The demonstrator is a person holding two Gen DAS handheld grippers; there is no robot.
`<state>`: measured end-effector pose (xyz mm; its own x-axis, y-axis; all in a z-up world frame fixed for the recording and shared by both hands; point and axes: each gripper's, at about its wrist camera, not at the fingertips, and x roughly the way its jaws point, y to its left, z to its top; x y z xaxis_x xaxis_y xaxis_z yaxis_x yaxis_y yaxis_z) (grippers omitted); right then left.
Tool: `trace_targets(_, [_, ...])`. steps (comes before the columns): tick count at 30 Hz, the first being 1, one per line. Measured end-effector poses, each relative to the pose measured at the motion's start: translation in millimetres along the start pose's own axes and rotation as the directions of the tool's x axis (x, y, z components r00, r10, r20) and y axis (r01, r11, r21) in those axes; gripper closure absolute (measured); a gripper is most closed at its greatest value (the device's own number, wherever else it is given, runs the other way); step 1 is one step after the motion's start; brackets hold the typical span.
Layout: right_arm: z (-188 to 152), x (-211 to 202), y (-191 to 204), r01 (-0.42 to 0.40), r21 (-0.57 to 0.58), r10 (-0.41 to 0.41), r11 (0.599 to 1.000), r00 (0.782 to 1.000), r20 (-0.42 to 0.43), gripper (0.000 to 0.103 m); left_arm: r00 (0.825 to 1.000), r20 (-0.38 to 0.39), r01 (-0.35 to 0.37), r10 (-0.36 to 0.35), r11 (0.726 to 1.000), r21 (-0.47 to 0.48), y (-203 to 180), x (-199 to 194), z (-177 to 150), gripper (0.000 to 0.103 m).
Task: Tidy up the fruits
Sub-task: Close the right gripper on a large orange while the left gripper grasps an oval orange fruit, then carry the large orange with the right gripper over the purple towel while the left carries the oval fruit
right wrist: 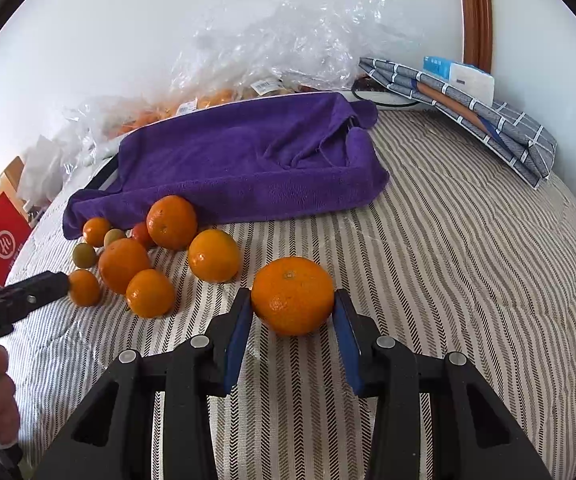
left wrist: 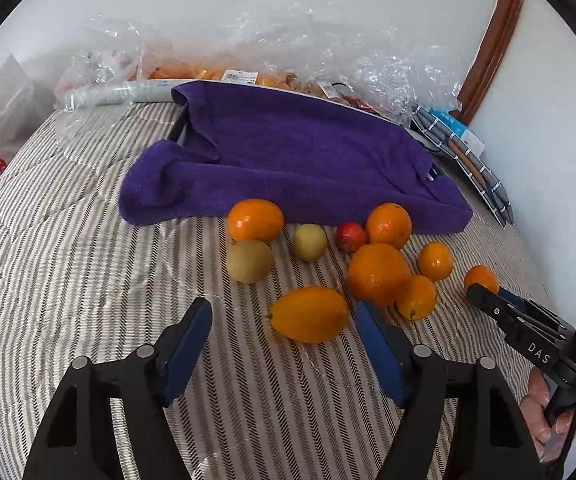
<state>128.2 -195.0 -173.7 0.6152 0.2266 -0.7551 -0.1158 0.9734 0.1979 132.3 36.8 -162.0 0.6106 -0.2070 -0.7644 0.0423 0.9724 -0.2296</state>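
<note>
R gripper [right wrist: 292, 312] points down at the striped cover [right wrist: 447, 260], pads clamped on both sides of a mandarin [right wrist: 292, 294] still resting on it, apart from the fruit pile [left wrist: 367, 264]. L gripper [left wrist: 284, 322] angled down too, jaws apart, not gripping; oval orange fruit [left wrist: 308, 314] sits btwn the tips. Purple towel-lined tray [right wrist: 248, 160] behind: nothing seen in it. Clear bags [left wrist: 216, 68] w/ oranges along the wall.

Loose oranges [left wrist: 377, 274], two green fruits [left wrist: 249, 261] clustered beside purple towel [left wrist: 288, 160].
</note>
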Motion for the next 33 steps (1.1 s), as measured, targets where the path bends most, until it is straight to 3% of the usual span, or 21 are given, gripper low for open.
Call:
trace_targets(2, [-1, 1, -1, -0.045, 0.004, 0.045, 0.999, 0.999, -0.023, 0.062, 1.0, -0.018, 0.024, -0.024, 1.0, -0.011, -2, 8, -1, 0.042])
trace_targets(4, [-1, 1, -1, -0.035, 0.005, 0.035, 0.999, 0.999, -0.017, 0.062, 1.0, 0.011, 0.011, -0.012, 1.0, 0.006, -6, 8, -2, 0.045])
trace_targets(7, [0, 5, 0, -0.054, 0.001, 0.054, 0.999, 0.998, -0.035, 0.062, 1.0, 0.016, 0.009, -0.009, 1.0, 0.018, -8, 9, -4, 0.059])
trace_targets(12, [1, 8, 3, -0.039, -0.007, 0.038, 0.999, 0.998, -0.04, 0.061, 0.995, 0.021, 0.093, -0.093, 0.996, -0.014, 1, 7, -4, 0.06])
trace_targets(28, [-3, -6, 5, -0.028, -0.025, 0.029, 0.999, 0.999, 0.029, 0.062, 0.995, 0.066, 0.075, -0.07, 0.994, -0.078, 14, -2, -5, 0.06])
trace_targets(33, [-2, -14, 4, -0.046, -0.005, 0.046, 0.999, 0.999, 0.022, 0.062, 0.995, 0.088, 0.043, -0.039, 0.998, -0.041, 11, -15, 0, 0.06])
